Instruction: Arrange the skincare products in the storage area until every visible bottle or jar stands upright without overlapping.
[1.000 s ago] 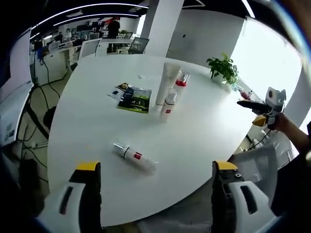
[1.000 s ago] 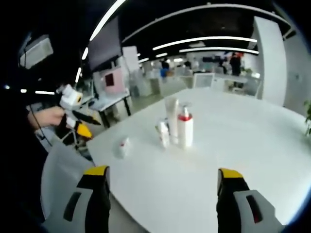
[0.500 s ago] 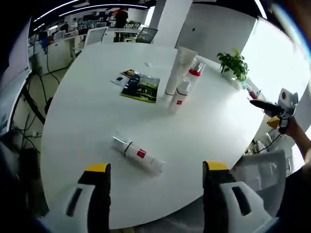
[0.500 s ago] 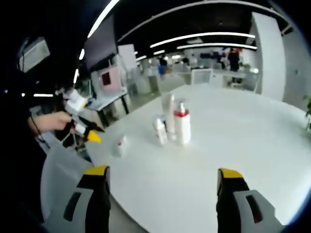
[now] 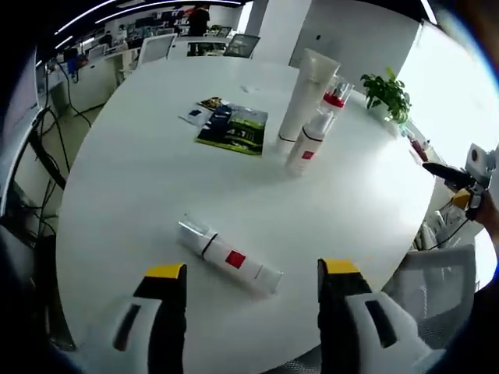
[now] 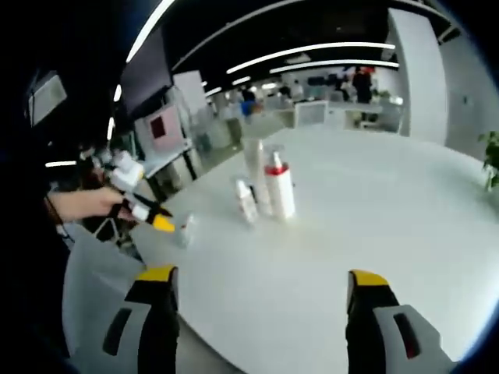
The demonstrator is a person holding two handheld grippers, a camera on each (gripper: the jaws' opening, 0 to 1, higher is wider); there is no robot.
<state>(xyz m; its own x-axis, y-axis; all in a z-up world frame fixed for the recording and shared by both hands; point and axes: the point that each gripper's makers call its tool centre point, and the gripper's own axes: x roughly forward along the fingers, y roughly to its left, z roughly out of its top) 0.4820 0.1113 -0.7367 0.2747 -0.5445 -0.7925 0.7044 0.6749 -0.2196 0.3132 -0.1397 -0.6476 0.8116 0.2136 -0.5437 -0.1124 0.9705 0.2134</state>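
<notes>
One bottle lies flat on the white counter (image 5: 140, 156); three others stand upright together.

The left tool (image 5: 253, 276) hangs wide open and empty just near of the fallen bottle (image 5: 230, 256). Farther off, the tall tube (image 5: 306, 89), small spray bottle (image 5: 305, 148) and red-capped pump bottle (image 6: 279, 187) stand close together, right of a brochure (image 5: 232, 129). The right tool (image 6: 260, 282) is also wide open, holding nothing.

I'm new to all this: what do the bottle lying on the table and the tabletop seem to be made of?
The lying bottle looks like glossy white plastic with a red label and a clear cap end. The table seems a smooth white laminate, faintly reflecting the room's light; neither material is certain.
</notes>
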